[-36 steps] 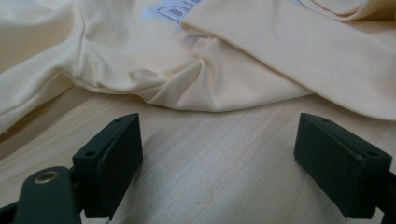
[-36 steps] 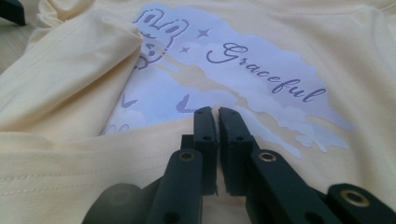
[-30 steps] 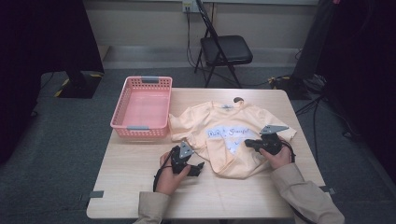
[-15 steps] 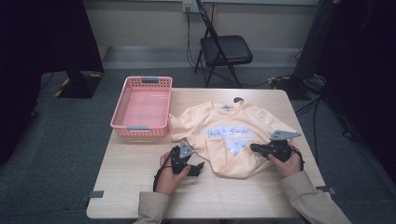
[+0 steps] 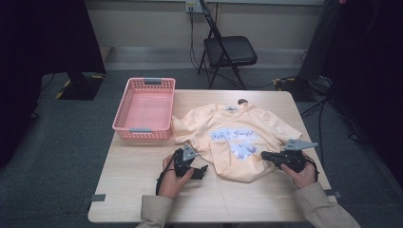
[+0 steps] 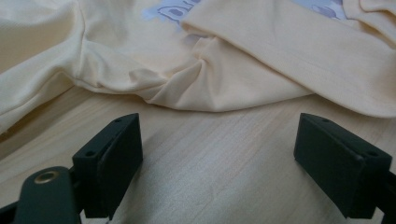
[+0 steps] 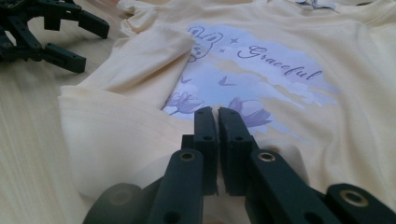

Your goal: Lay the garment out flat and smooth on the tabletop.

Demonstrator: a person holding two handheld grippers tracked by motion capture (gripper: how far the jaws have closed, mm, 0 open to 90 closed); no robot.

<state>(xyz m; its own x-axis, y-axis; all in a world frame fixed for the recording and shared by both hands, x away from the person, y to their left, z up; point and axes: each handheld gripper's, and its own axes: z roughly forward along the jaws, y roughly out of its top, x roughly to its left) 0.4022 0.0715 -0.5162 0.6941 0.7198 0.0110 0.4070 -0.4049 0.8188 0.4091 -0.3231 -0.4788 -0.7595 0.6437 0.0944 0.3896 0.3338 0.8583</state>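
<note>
A pale yellow T-shirt (image 5: 237,142) lay across the middle of the light wooden table (image 5: 142,190), its soft cotton rumpled, the lower left part folded up over a lilac print with looping script. The left gripper (image 5: 197,167) rested on bare wood just beside the shirt's left edge, its blocky black jaws spread wide with nothing between them (the grain of the tabletop showed clearly in the gap). The right gripper (image 5: 264,155) sat at the shirt's right side, jaws pressed together; I could not tell whether they pinched any cloth. A pink plastic lattice basket (image 5: 145,110) stood at the table's far left.
</note>
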